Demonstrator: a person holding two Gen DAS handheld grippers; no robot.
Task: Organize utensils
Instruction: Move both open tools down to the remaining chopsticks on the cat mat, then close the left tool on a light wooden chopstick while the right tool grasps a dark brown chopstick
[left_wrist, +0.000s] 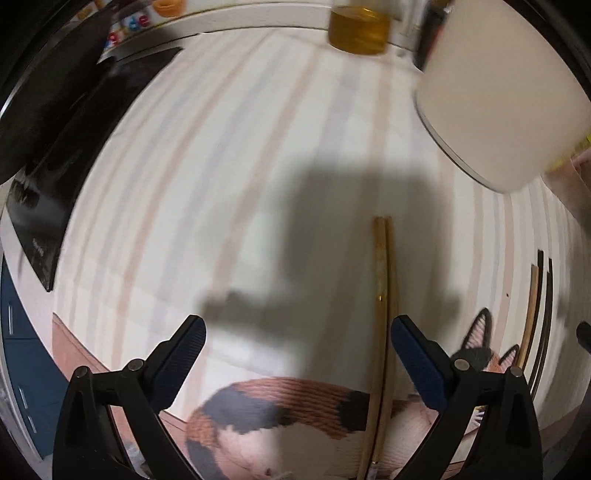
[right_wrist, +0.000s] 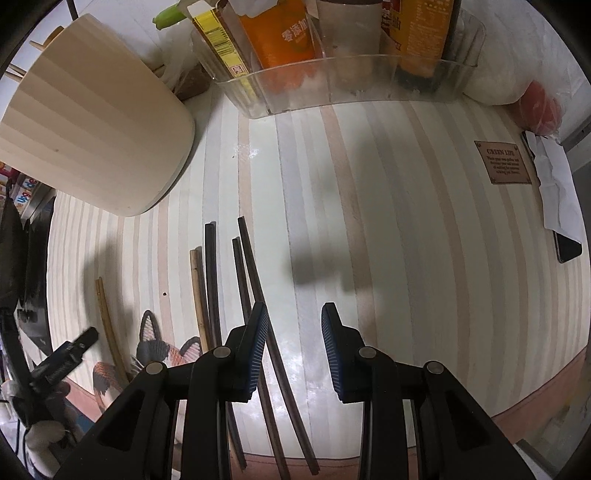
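In the left wrist view a pair of light wooden chopsticks (left_wrist: 382, 314) lies on the striped table mat (left_wrist: 258, 166). It sits under my open left gripper (left_wrist: 299, 323), close to the right finger (left_wrist: 417, 354). In the right wrist view several dark chopsticks (right_wrist: 210, 277) and one pale chopstick (right_wrist: 195, 288) lie side by side on the mat. My right gripper (right_wrist: 295, 308) hangs over them with a gap between its pads. One dark chopstick (right_wrist: 255, 266) runs under the left finger (right_wrist: 255, 347), and no pad presses on it. The cream utensil holder (right_wrist: 92, 122) stands at the far left.
A clear organizer (right_wrist: 351, 85) of bottles and cartons lines the back edge. At the right lie a phone (right_wrist: 565, 251), white paper (right_wrist: 554, 177) and a red bagged item (right_wrist: 543, 107). A yellow jar (left_wrist: 358, 29) and a black object (left_wrist: 55, 147) border the left wrist view.
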